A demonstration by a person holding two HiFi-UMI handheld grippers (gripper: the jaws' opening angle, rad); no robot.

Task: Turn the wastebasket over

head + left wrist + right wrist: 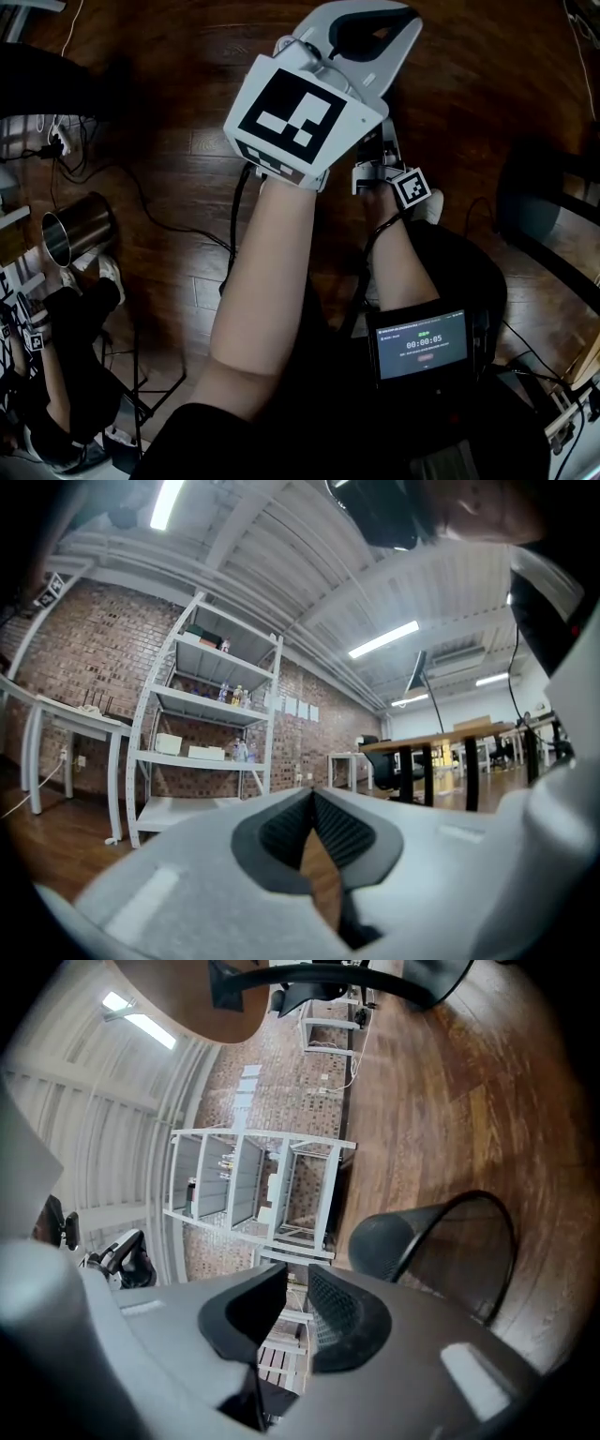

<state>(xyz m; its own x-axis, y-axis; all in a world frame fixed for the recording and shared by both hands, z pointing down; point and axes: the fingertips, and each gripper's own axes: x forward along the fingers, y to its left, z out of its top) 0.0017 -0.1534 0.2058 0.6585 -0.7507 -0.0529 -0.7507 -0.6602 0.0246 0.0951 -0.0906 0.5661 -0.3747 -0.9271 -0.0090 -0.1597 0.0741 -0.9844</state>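
Note:
A black mesh wastebasket [427, 1251] shows only in the right gripper view, on the wooden floor just beyond the jaws; the view is rolled, and its closed end points away from the floor side. My right gripper [295, 1288] has a narrow gap between its pads with nothing in it, apart from the basket. In the head view the right gripper [384, 159] sits low, mostly behind the left one. My left gripper [370, 33] is held higher, its pads [342, 832] meeting at the tip, holding nothing. The basket is hidden in the head view.
A shiny metal can [75, 230] lies on the floor at left beside cables [141, 202]. A white shelf rack [202, 733] stands against a brick wall, with tables [441, 747] further off. A person [56, 375] crouches at lower left. A chair base [328, 979] is nearby.

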